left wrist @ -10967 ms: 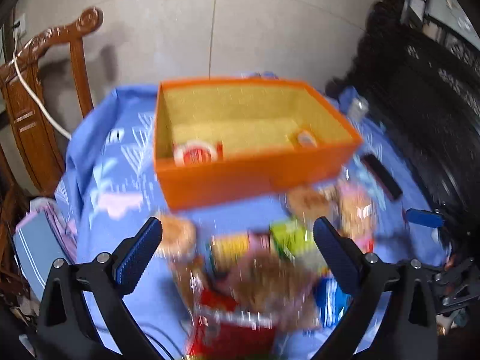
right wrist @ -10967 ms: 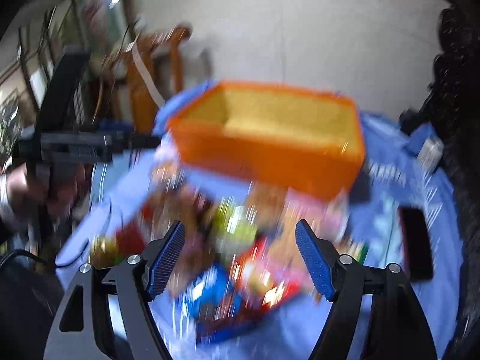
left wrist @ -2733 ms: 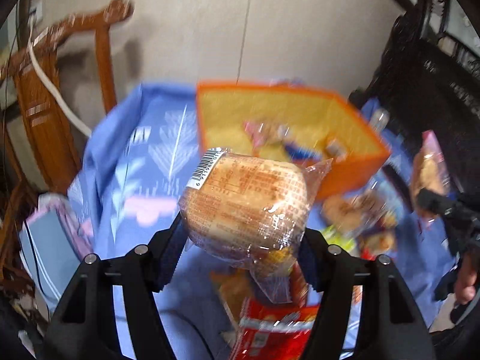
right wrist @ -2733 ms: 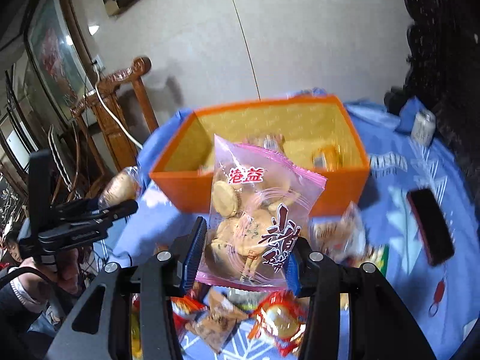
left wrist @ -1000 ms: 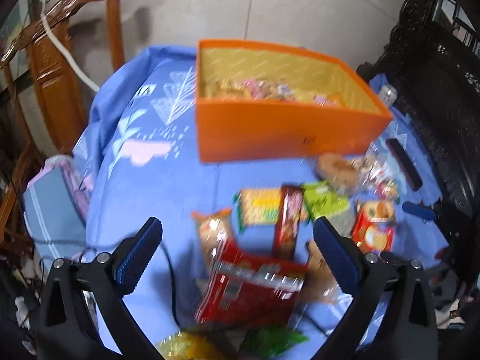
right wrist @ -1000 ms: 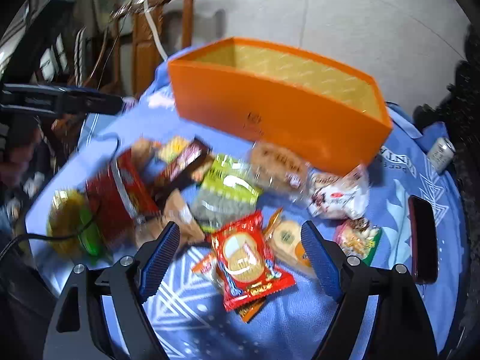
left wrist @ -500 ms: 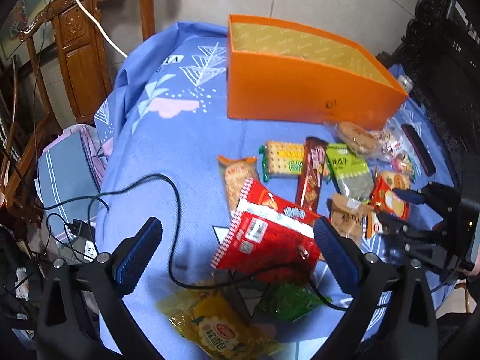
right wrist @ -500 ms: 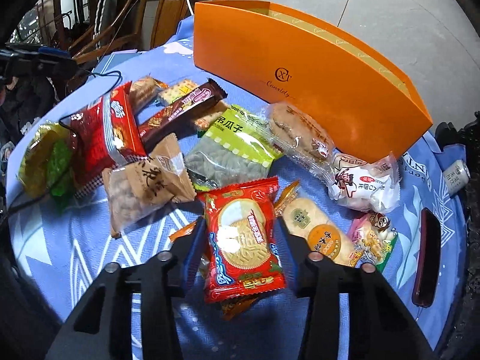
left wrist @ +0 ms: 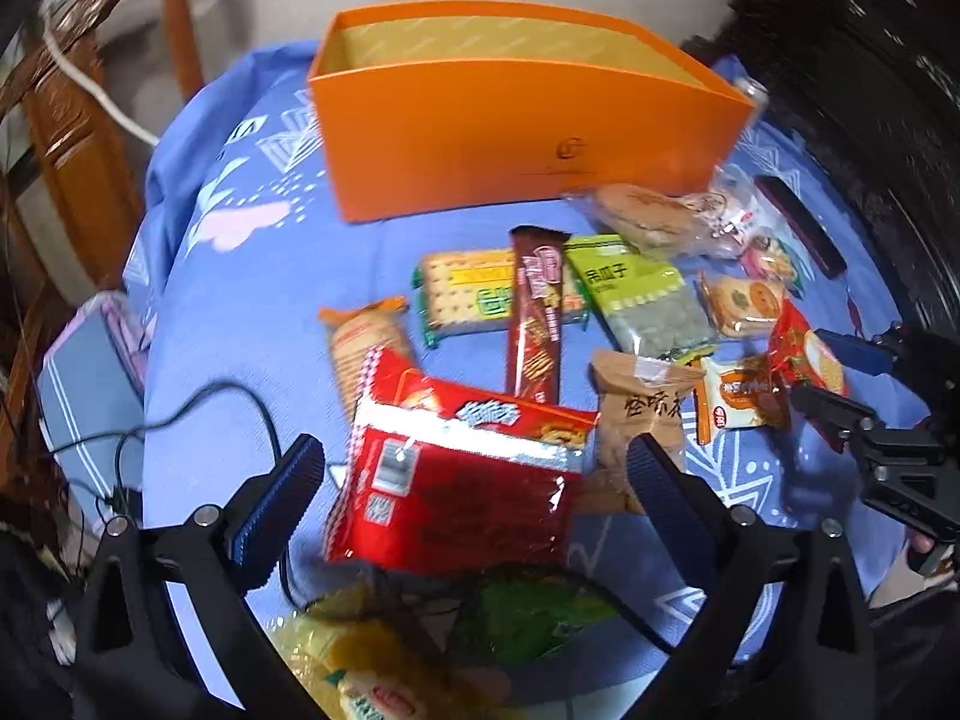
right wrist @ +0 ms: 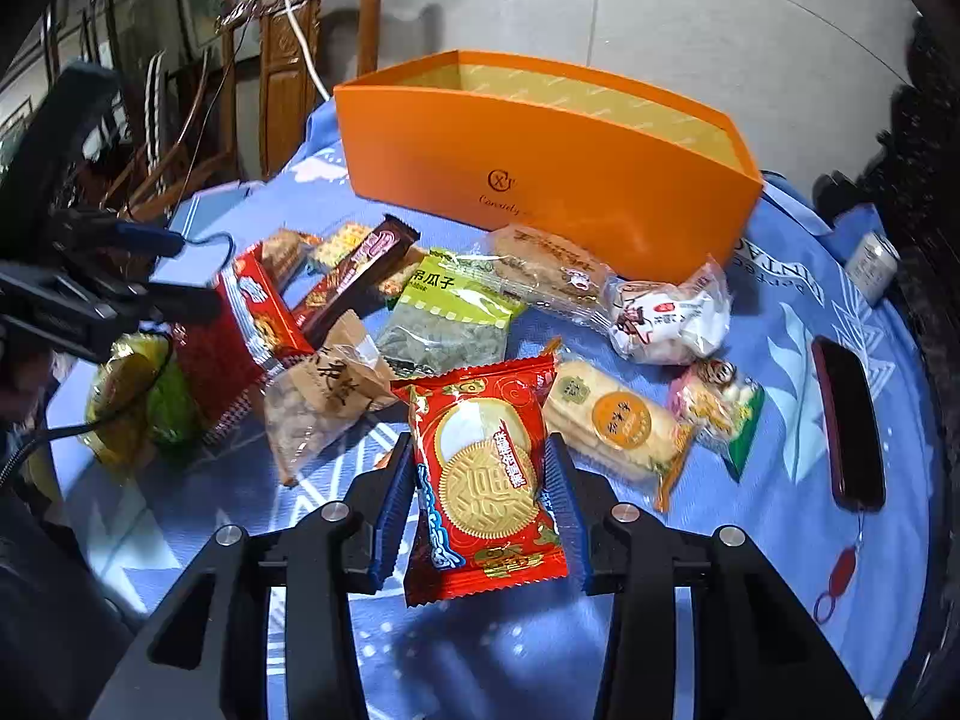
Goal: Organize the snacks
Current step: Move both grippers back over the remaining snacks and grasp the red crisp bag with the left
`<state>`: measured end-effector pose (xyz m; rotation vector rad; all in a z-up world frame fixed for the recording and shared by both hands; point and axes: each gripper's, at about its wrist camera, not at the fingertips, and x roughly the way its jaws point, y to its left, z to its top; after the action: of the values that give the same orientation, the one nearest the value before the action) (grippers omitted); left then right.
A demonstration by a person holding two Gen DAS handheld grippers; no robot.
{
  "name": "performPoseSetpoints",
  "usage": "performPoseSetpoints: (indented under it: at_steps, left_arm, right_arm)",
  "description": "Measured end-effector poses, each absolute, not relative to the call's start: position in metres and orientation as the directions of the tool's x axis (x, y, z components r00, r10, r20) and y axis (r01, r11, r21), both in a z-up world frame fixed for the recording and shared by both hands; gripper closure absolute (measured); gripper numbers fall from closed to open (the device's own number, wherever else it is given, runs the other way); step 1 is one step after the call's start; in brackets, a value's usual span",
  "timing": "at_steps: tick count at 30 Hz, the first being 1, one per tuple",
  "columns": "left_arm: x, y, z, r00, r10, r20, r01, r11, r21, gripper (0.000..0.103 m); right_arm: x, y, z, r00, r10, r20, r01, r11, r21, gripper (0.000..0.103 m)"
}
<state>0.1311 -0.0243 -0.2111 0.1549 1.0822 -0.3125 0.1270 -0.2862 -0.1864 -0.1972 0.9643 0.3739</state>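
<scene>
A red foil packet printed w/ a round golden cracker is pinched between the 2 blue-padded fingers of the right gripper, 1 pad pressed on each side edge; the packet is seen just above the blue patterned tablecloth, near the front of the snack pile. The left gripper is spread wide, nothing between its fingers, and is poised over a large red plastic snack bag w/ a silver strip, which lies on the cloth partly over a red-orange flat box.

A tall rectangular orange cardboard box w/ a yellow lining stands at the far side of the cloth, open at the top; its contents can't be made out. In front of it, the remaining snacks are spread: a green seed packet, a long brown chocolate-wafer bar, a tan paper nut bag, a clear-wrapped round bread, a white-and-red wrapped cake, a pale rice-cracker packet w/ an orange round label and a small pink-and-green candy bag. A yellow-green bag lies at the left edge, under a black cable. A dark phone-like slab lies to the right, apart from the pile. A carved wooden chair stands behind the table.
</scene>
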Motion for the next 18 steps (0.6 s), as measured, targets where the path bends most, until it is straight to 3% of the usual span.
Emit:
performPoseSetpoints:
  at_steps: [18]
  left_arm:
    - [0.146,-0.044,-0.269,0.370,-0.066,-0.927,0.342,0.937,0.070,0.006]
  right_arm:
    - [0.120,-0.288,-0.185,0.513,0.259,-0.819,-0.352,0.933,0.074,0.060]
